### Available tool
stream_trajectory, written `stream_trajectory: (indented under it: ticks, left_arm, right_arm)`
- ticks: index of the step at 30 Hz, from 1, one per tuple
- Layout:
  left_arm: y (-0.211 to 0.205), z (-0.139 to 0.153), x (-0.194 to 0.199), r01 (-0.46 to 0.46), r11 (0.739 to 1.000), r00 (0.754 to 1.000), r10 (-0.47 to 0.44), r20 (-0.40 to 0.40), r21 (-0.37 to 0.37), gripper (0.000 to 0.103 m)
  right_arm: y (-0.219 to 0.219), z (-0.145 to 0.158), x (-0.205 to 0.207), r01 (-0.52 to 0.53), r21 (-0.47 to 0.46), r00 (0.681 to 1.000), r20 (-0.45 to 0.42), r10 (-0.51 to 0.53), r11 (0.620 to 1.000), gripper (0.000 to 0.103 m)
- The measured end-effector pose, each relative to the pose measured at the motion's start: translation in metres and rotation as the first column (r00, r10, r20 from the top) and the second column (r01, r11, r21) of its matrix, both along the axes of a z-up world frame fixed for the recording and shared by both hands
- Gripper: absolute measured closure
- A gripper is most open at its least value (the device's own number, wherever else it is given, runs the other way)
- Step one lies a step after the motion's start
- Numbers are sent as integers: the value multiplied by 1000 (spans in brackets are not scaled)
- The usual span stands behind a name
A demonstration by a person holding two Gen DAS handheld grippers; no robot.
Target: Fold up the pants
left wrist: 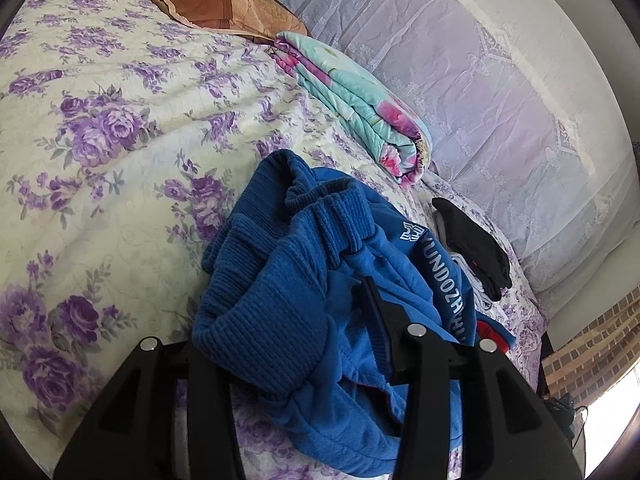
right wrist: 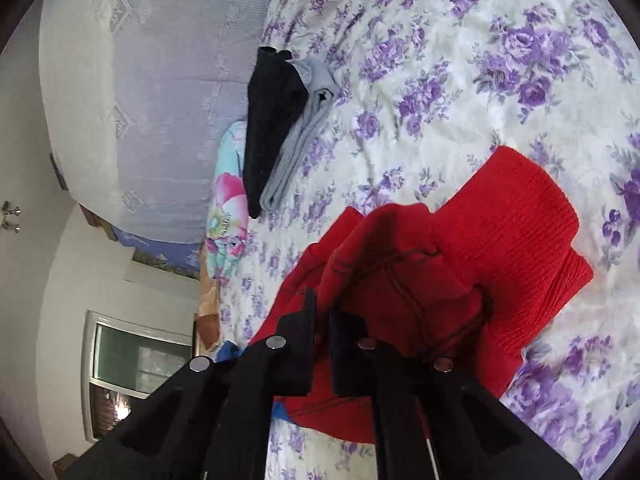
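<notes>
Blue pants (left wrist: 304, 288) with ribbed cuffs and white lettering lie bunched on the floral bedspread (left wrist: 100, 152). My left gripper (left wrist: 320, 340) is shut on the blue fabric, whose folds hide the left finger. In the right wrist view, red fabric with a ribbed cuff (right wrist: 460, 264) is bunched at my right gripper (right wrist: 322, 320), whose jaws stand nearly together and pinch a fold of it. A sliver of blue (right wrist: 228, 350) shows beside the red fabric.
A folded teal and pink quilt (left wrist: 360, 108) and a brown pillow (left wrist: 208, 0) lie along the far side by a lace curtain (left wrist: 500, 100). Folded black (right wrist: 272, 120) and grey (right wrist: 308, 128) garments lie on the bedspread (right wrist: 460, 60).
</notes>
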State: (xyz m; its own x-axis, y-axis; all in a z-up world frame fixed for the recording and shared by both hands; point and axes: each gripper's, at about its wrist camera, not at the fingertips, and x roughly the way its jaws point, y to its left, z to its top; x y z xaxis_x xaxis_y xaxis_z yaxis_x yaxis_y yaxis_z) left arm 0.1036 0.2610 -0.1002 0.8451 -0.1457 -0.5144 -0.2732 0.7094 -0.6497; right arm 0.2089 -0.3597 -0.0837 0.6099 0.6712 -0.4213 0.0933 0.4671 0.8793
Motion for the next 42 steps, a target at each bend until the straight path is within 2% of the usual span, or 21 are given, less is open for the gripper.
stream_trajectory:
  ticks: [2,5,7,9,11,14,15,16,17,20,23,24,26,28,30,31,32,35,38,40,42]
  left_arm:
    - [1,0,3,10,1000,1000,-10,-10,-5,60]
    - [2,0,3,28,999,1000,-28,-10,-16,58]
    - [3,0,2,44,999,999,-44,-11,-32,56]
    - [5,1,1,60,997,998,-61,-17,-53,54]
    - [6,1,0,70,995,997,-72,-31,-69,52]
    - [5,3,-1,77,994,995,-81,-49,-79,44]
    - [3,4,-2,81,994,995,-85,-54,-72,42]
    - [1,5,-3,81,995,995,-84,-57,-62,39]
    - [-1,5,-4,78,996,995,-81,-58,-52,38]
    - [-9,5,-6,70,998,996,-70,-56,-4,35]
    - [-21,4,-5,71,993,996,-65,-65,93,33]
    - [-26,5,-5,78,989,995,-71,-65,126,29]
    - [-33,6,-2,96,980,994,-85,-73,173,24]
    - [-33,6,-2,101,979,993,-90,-75,175,23]
    - [-30,5,-2,111,981,993,-102,-65,161,22]
    - [-28,5,-3,116,981,992,-108,-59,153,22]
    - [-26,4,-3,119,982,992,-112,-54,146,22]
    - [-25,5,-2,124,983,991,-117,-58,135,22]
    - [-25,8,0,124,985,990,-115,-82,121,26]
    - [-20,11,-3,137,988,988,-131,-80,69,38]
    - [-15,11,-9,170,985,983,-169,-69,8,43]
  right_arm:
    - [-3,34,-16,-13,-27,993,119,16,1000,99]
    - [-12,85,-54,-24,-64,949,313,43,998,99]
    - [-24,95,-88,12,-120,929,368,34,993,99]
    - [-46,77,-122,57,-157,948,318,-4,986,99]
    - [-70,42,-153,104,-171,978,197,-69,980,95]
    - [-80,9,-174,109,-185,992,83,-95,977,91]
    - [-75,8,-173,95,-175,993,79,-82,980,71]
    - [-68,10,-169,86,-163,994,87,-72,983,39]
    - [-61,15,-164,80,-147,992,108,-65,986,29]
    - [-30,32,-134,12,-131,991,132,5,991,29]
    - [-6,46,-99,-28,-114,992,117,41,993,29]
    - [1,48,-87,-45,-105,992,110,57,993,29]
    - [12,45,-61,-55,-98,996,69,62,994,29]
    - [15,34,-38,-42,-80,999,12,43,996,29]
    - [15,18,-21,-44,-30,999,-32,43,999,56]
    - [15,13,-21,-50,-20,998,-28,50,999,84]
    - [15,12,-22,-61,-21,998,-1,61,998,90]
    - [14,23,-42,-62,-90,991,111,72,994,95]
    - [2,45,-71,-54,-70,976,209,67,996,96]
    - [-6,61,-100,-57,-92,955,285,81,994,96]
    - [-16,61,-133,-50,-143,950,297,91,988,96]
